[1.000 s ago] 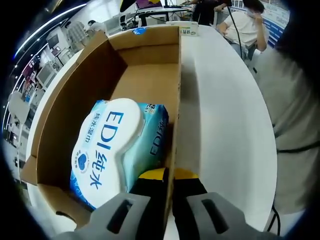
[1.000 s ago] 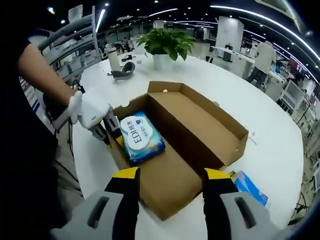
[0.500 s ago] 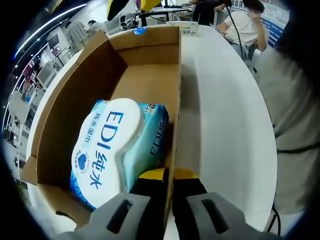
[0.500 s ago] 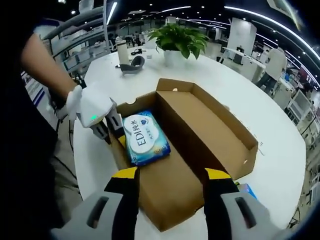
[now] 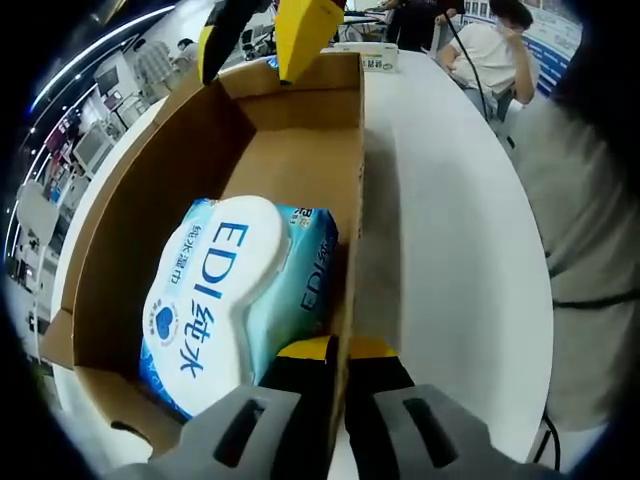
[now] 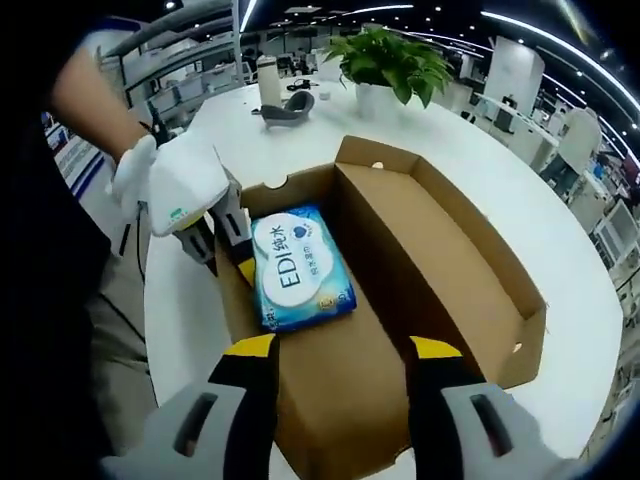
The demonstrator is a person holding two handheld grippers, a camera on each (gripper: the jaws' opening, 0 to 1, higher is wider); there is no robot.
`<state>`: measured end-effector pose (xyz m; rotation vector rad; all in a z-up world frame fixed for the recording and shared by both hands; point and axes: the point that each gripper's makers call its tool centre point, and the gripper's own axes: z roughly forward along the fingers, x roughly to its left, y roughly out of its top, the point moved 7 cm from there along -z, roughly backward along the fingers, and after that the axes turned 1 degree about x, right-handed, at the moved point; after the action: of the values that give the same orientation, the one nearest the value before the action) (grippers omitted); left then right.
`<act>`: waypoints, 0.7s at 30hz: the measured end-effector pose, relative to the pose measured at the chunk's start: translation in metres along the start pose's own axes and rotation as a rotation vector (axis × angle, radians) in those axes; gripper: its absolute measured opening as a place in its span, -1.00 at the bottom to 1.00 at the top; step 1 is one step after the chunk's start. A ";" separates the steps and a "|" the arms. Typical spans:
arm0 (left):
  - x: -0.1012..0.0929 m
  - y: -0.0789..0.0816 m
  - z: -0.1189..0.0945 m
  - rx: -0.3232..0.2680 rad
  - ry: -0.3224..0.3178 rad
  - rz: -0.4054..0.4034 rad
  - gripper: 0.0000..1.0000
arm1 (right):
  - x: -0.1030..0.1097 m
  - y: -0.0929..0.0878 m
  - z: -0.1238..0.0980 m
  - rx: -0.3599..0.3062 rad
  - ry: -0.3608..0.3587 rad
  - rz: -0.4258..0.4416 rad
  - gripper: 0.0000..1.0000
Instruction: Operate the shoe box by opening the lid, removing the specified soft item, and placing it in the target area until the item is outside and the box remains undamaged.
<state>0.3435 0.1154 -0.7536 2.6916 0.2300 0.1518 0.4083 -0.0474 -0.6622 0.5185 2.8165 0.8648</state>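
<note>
Left gripper view: we've got our left gripper clenched on the side wall of the open brown cardboard shoe box, one jaw inside, one outside, pinning it to the white round table.
Item: the soft blue-and-white plastic pack of wet wipes lies inside the box, at the end nearest that clamp, pressed up against the pinched wall.
Lid: it's already folded open, lying flat beside the tray in the right gripper view.
Right gripper: jaws spread wide and holding nothing, our right gripper hovers above the box, the pack just ahead of the yellow tips.
Handling: we judge the pack light, squashy and a bit slick in its film wrap; it will give under the jaws.
Where to grip: we'd say across the narrow width at mid-body, or by the free long edge away from the wall.
Risk: a hard squeeze could crease the pack, and dragging it could tug the thin cardboard.
</note>
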 end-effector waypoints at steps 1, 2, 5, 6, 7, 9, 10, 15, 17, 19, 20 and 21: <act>0.000 0.000 0.000 -0.001 0.002 0.002 -0.97 | 0.000 0.001 0.001 -0.001 0.004 0.000 -0.02; -0.001 0.000 0.000 -0.001 0.005 0.005 -0.97 | -0.001 0.002 0.004 -0.002 0.012 0.005 -0.02; -0.001 0.000 0.000 -0.002 0.007 0.007 -0.97 | -0.001 0.006 0.010 -0.004 0.025 0.016 -0.02; -0.001 0.000 0.000 -0.002 0.006 0.009 -0.97 | 0.000 0.007 0.012 -0.008 0.033 0.030 -0.02; -0.001 0.000 0.000 -0.003 0.006 0.010 -0.97 | 0.002 0.009 0.017 -0.016 0.045 0.044 0.00; 0.000 0.000 0.000 -0.003 0.006 0.010 -0.97 | 0.004 0.011 0.023 -0.010 0.052 0.043 0.03; 0.000 0.000 0.000 -0.003 0.006 0.010 -0.97 | 0.005 0.012 0.026 -0.008 0.055 0.042 0.07; -0.001 0.000 0.000 -0.003 0.005 0.012 -0.97 | 0.010 0.014 0.040 0.020 0.090 0.010 0.15; 0.000 0.000 0.000 -0.003 0.005 0.012 -0.97 | 0.011 0.013 0.044 0.029 0.101 -0.005 0.15; 0.000 0.000 0.000 -0.003 0.004 0.013 -0.97 | 0.014 0.012 0.050 0.041 0.118 -0.017 0.17; 0.000 0.000 0.000 -0.003 0.004 0.013 -0.97 | 0.014 0.011 0.053 0.049 0.128 -0.019 0.18; 0.000 0.000 0.000 -0.003 0.004 0.013 -0.97 | 0.014 0.011 0.055 0.054 0.138 -0.019 0.20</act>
<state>0.3431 0.1153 -0.7536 2.6902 0.2134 0.1610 0.4114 -0.0051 -0.7022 0.4550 2.9718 0.8542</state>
